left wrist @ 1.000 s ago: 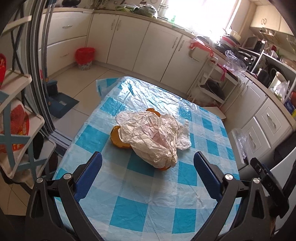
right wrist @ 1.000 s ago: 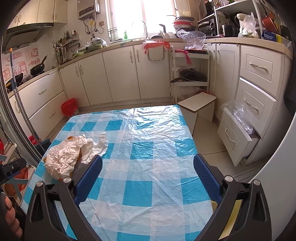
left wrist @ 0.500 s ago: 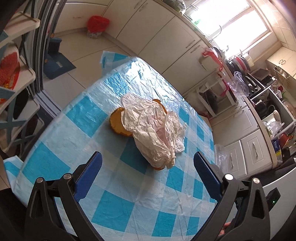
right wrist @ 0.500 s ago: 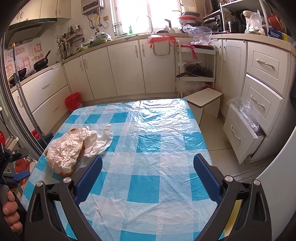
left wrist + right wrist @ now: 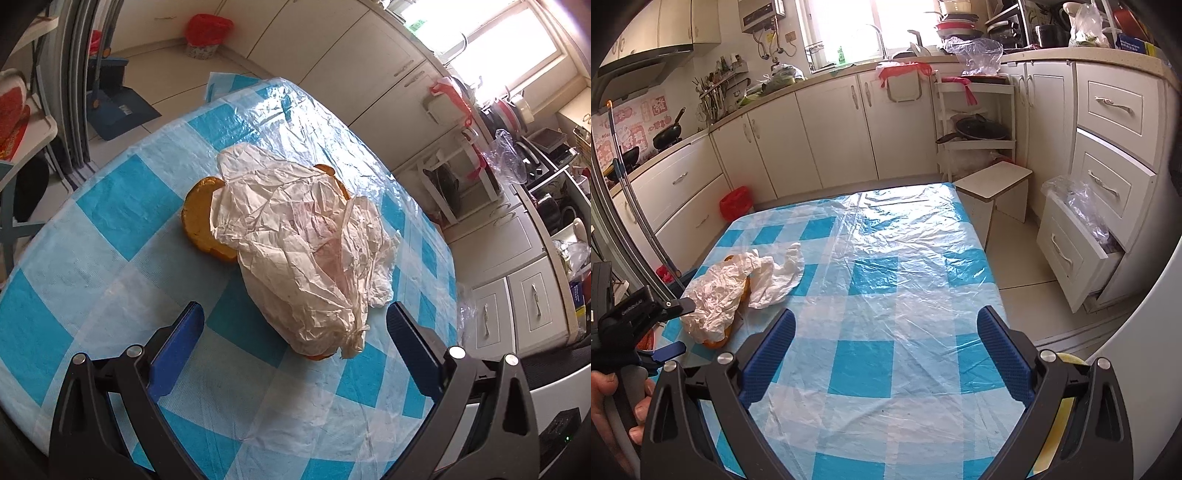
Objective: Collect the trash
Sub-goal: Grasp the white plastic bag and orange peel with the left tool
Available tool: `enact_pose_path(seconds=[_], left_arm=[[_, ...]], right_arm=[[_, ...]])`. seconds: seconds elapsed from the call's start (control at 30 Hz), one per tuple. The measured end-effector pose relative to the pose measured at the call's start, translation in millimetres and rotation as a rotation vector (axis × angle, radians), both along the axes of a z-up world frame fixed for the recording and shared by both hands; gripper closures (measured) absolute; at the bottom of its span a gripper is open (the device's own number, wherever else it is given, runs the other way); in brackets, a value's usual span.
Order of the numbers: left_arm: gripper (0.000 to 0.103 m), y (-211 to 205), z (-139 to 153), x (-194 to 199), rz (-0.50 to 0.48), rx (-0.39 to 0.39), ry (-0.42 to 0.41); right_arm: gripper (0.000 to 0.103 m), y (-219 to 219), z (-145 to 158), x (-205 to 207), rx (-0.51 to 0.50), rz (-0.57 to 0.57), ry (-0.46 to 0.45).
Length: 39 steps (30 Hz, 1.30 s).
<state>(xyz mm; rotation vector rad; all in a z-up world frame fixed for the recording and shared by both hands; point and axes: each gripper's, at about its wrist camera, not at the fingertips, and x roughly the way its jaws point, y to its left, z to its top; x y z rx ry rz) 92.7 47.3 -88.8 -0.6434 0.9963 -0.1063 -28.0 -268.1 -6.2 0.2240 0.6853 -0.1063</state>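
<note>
A crumpled white plastic bag lies on the blue-and-white checked table, draped over orange peel pieces. My left gripper hovers open just short of the bag's near end, its blue pads on either side. In the right wrist view the same bag sits at the table's left edge, where the left gripper, held by a hand, reaches it. My right gripper stands open over the table's near half, holding nothing.
A clear plastic sheet covers the table's far half. A red-lined bin stands on the floor by the cabinets. A white stool and an open drawer lined with plastic are to the right. A blue dustpan lies left.
My left gripper has come closer to the bag and tilted down over it. The right gripper has shifted slightly forward over the table. Both stay open.
</note>
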Motion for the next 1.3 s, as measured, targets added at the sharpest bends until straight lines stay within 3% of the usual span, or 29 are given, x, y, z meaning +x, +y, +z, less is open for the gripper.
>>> enact_pose_path(seconds=[0.1,0.2,0.3,0.37,0.47,0.73,1.0,1.3], left_arm=[[0.01,4,-3,2,0.027,-0.024,0.005],[0.021,7,-6,5,0.036,-0.068,0.011],[0.039,7,-9,8,0.034,-0.1,0.017],[0.06,7,-11,9,0.026,-0.117,0.018],[0.072,9,-6,6,0.018,-0.119,-0.008],[0.092,23,33,-9,-0.018,-0.157,-0.128],[0.095,56,79,-31,-0.018,-0.172,-0.255],[0.095,89,106,-54,-0.008,-0.18,-0.325]], right_arm=[[0.008,-5,1,-2,0.007,-0.007,-0.006],[0.008,-9,1,-2,0.019,-0.011,-0.005],[0.008,-11,0,-2,0.023,-0.012,-0.004],[0.008,-12,0,-2,0.024,-0.012,-0.005],[0.008,-12,0,-3,0.027,-0.012,-0.005],[0.008,-4,0,2,0.02,0.002,0.001],[0.008,25,-6,14,-0.006,0.06,0.028],[0.008,95,-23,40,0.039,0.276,0.09]])
